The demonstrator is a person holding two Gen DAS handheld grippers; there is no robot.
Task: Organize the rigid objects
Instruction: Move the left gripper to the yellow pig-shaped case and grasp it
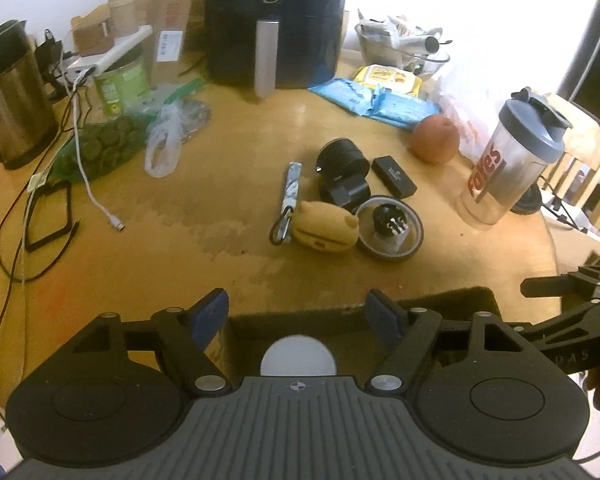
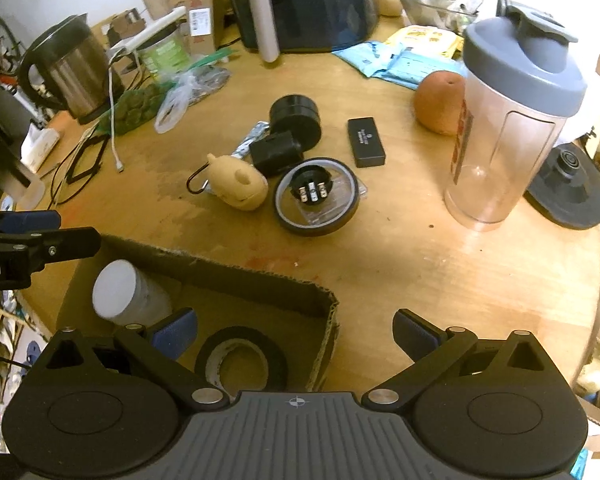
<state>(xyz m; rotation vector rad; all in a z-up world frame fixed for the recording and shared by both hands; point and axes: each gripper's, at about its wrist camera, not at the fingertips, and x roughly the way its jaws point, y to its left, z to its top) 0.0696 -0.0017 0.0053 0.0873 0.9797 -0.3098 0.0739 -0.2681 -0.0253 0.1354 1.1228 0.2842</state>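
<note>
Both grippers spread and empty over cardboard box, loose items still on table.
Left gripper (image 1: 298, 318) jaws apart above white-lidded jar (image 2: 124, 294) standing in the box (image 2: 260, 280); right gripper (image 2: 294, 334) wide open over black tape roll (image 2: 242, 364) inside it. Tan case (image 2: 238, 186), black cylinder (image 2: 296, 118), tape ring (image 2: 316, 200), small black box (image 2: 366, 142) clustered mid-table (image 2: 420, 264).
</note>
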